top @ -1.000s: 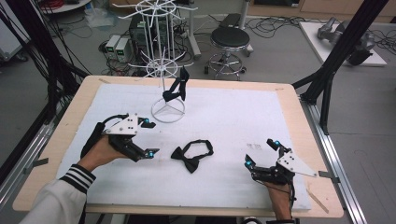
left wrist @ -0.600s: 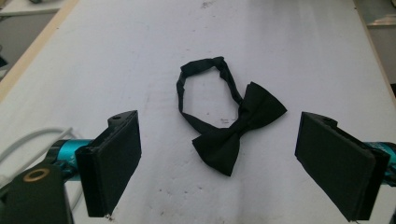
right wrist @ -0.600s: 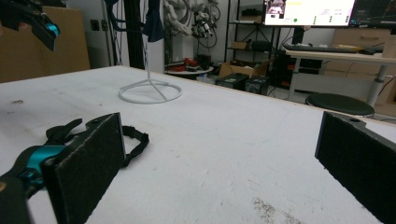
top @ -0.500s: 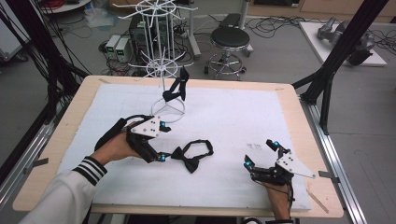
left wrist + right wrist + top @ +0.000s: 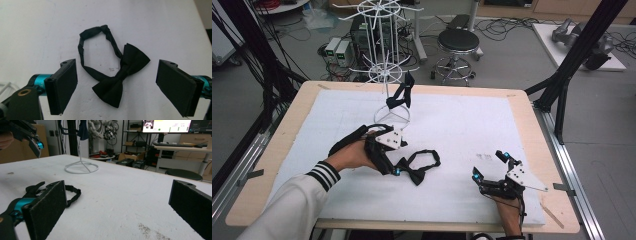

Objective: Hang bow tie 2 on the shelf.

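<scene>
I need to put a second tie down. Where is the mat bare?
Bare: the far right of the mat, between the rack and right tool. Crowded: around the bow tie by the left tool.

The bow tie (image 5: 117,82) is black cloth with a faint satin sheen, its strap finely ribbed. It lies on a white, matt, slightly grainy sheet over the worktop (image 5: 522,107), whose pale wood rim looks smooth. The rack (image 5: 387,60) is thin white-coated wire – the left tool (image 5: 117,86) has matt black, foam-like pads.
</scene>
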Tool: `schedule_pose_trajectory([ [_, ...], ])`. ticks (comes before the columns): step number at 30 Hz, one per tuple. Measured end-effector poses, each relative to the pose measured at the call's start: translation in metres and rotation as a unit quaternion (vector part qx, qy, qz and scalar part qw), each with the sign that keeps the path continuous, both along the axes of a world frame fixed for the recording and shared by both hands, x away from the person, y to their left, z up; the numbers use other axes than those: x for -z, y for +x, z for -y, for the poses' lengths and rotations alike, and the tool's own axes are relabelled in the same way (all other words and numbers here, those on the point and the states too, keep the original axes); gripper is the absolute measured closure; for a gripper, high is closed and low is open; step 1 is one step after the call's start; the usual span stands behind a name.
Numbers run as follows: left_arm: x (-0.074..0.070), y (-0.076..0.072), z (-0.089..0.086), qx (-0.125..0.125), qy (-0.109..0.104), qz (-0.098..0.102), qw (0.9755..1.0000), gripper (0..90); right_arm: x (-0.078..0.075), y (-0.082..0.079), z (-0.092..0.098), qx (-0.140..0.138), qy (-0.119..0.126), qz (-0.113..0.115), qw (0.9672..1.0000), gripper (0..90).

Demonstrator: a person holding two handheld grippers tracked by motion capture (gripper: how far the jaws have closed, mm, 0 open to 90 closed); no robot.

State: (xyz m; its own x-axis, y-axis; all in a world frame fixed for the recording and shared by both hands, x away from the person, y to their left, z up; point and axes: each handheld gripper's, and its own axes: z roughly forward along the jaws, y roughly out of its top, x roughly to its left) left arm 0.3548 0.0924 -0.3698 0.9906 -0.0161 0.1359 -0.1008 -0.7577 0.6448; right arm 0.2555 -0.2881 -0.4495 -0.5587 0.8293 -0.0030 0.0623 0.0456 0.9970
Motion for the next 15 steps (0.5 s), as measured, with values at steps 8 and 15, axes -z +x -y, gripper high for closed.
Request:
schedule_pose_trajectory([
  [8,0.009,0.002,0.013,0.012,0.032,-0.004,0.9994,18.7,0.003,0.0,-0.001,-0.002,-0.005,0.006,1.0,0.8],
  [15,0.017,0.003,0.026,0.026,0.069,-0.005,0.9973,19.6,0.003,-0.001,-0.002,-0.001,-0.007,0.011,0.9999,0.8],
])
